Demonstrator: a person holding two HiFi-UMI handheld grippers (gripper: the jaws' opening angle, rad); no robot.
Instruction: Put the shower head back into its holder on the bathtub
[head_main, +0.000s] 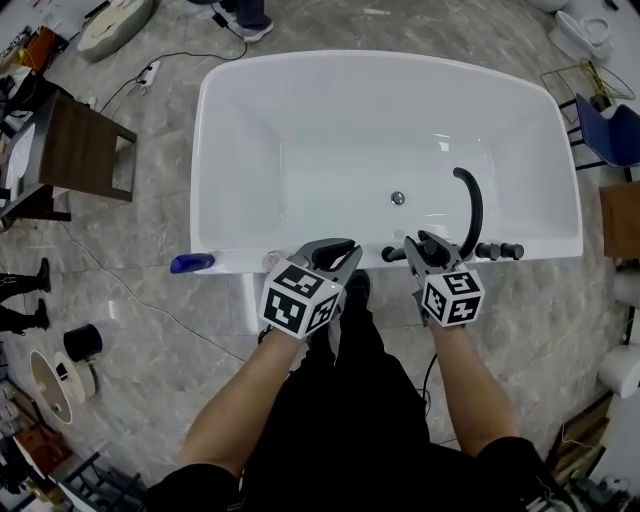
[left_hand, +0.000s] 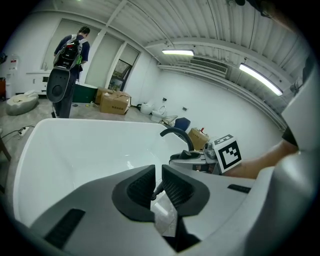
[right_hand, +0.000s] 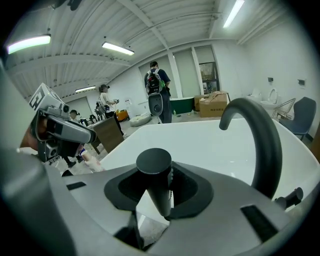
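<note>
The white bathtub (head_main: 230, 120) lies in front of me, with a curved black spout (head_main: 472, 205) and black tap fittings (head_main: 500, 250) on its near rim. My right gripper (head_main: 425, 248) hovers over that rim just left of the spout. It is shut on the black shower head (right_hand: 154, 167), whose round top stands up between the jaws of the right gripper (right_hand: 160, 190). My left gripper (head_main: 340, 252) is beside it over the same rim. Its jaws stand almost together on a thin dark hose (left_hand: 156, 190) in the left gripper (left_hand: 157, 187). The holder itself is hidden behind the grippers.
A blue object (head_main: 192, 263) lies on the tub's near left rim. A drain (head_main: 398, 198) sits in the tub floor. A wooden table (head_main: 75, 150) stands left of the tub. A person with a backpack (right_hand: 156, 82) stands beyond the far end.
</note>
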